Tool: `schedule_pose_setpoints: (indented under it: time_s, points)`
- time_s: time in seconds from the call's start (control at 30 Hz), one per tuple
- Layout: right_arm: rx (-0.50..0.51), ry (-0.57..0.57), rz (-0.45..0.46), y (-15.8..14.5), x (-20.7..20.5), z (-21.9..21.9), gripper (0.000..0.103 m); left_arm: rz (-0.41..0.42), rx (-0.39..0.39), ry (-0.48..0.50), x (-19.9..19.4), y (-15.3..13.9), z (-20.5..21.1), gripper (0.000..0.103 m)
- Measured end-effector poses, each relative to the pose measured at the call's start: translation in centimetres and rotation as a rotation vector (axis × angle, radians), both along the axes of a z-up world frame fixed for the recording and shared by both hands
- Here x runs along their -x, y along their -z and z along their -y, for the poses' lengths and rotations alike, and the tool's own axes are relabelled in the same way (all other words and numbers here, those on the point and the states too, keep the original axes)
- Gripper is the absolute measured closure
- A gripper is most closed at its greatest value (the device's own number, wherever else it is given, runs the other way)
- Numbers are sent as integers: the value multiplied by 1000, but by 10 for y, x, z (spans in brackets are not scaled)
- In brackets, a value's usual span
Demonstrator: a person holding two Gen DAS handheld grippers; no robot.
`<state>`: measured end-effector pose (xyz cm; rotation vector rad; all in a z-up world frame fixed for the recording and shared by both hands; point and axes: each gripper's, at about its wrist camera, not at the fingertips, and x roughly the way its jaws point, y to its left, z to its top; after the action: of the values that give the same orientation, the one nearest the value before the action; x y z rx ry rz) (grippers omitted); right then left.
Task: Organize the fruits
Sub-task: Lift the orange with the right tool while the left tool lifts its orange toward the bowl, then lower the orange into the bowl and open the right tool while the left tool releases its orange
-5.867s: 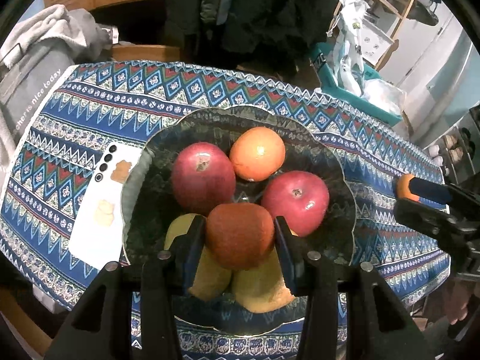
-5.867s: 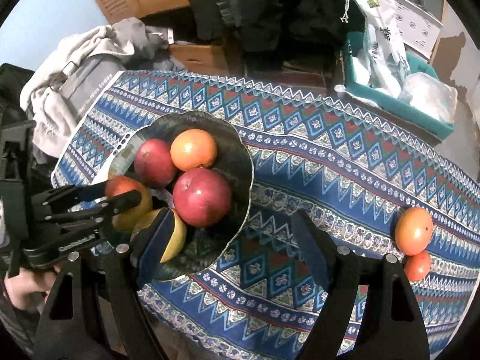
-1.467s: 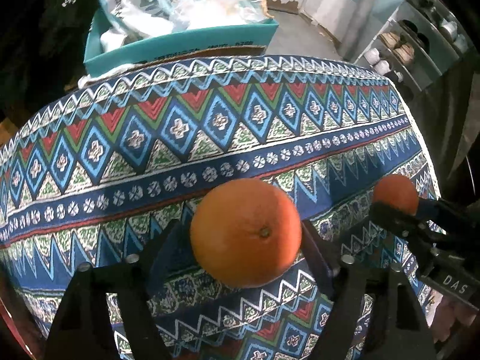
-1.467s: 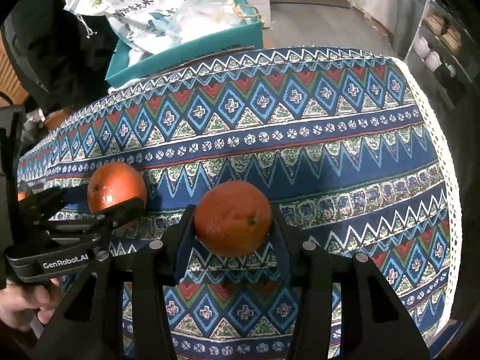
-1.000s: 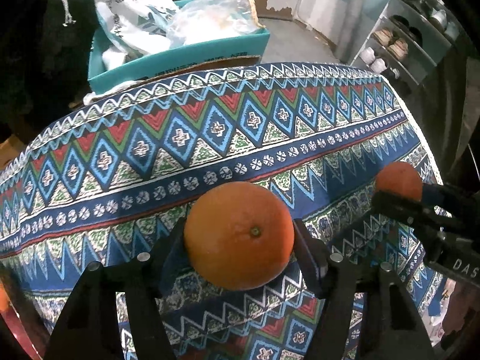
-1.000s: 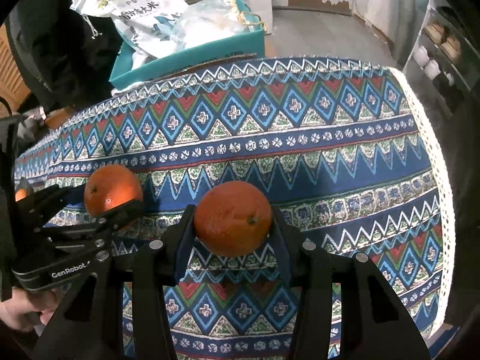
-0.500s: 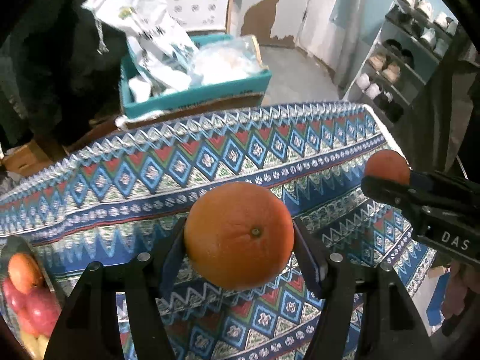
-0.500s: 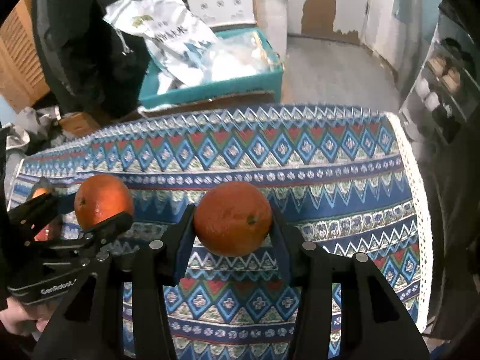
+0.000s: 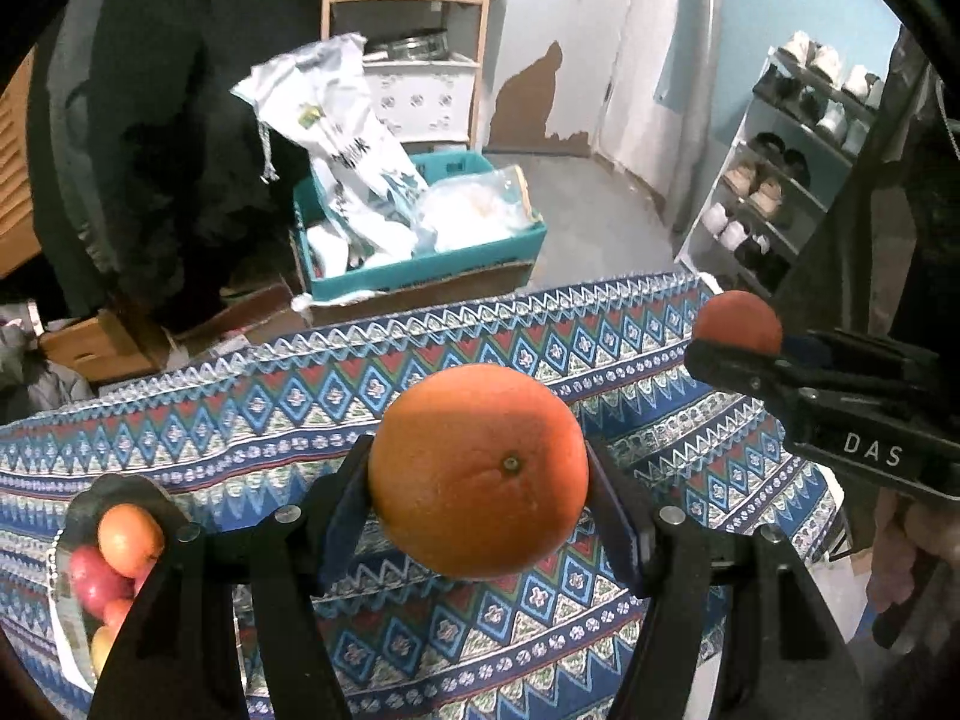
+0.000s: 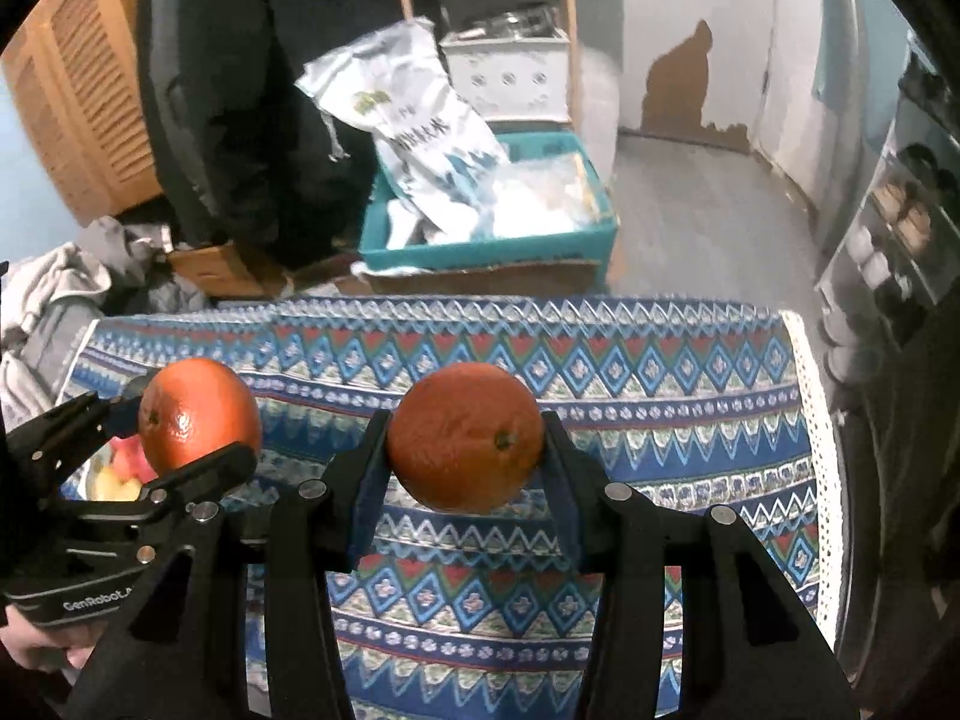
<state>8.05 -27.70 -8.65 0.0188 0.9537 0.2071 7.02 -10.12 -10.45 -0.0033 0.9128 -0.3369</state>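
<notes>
While the left gripper (image 9: 480, 480) clamps a large orange (image 9: 478, 469) and the right gripper (image 10: 465, 450) clamps a smaller orange (image 10: 465, 437), both fruits hang above the patterned desk (image 10: 660, 396), right of the fruit bowl (image 9: 78, 510).

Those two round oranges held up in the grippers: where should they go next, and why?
Probably toward the dark glass fruit bowl at the table's left end. Each gripper, left and right, clamps an orange clear above the patterned tablecloth, and the bowl already holds fruit.

Orange fruit (image 9: 478, 471), blue-red-green diamond-patterned tablecloth (image 9: 270, 414), teal crate (image 9: 420, 267), black claw (image 9: 480, 498)
</notes>
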Motion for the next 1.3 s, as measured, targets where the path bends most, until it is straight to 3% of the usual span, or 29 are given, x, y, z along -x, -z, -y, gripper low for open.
schedule_pose_setpoints:
  time_s: [0.37, 0.6, 0.97, 1.3]
  points:
    - [-13, -81, 52, -33, 15, -40, 56, 59, 25, -49, 29, -38, -56, 34]
    - [-38, -153, 76, -48, 19, -73, 56, 81, -1, -88, 46, -46, -90, 34]
    - [-72, -262, 53, -44, 11, -140, 56, 86, 0, -188, 62, -43, -160, 34]
    - [-62, -343, 5, -27, 3, -200, 56, 22, 8, -284, 68, -12, -221, 34]
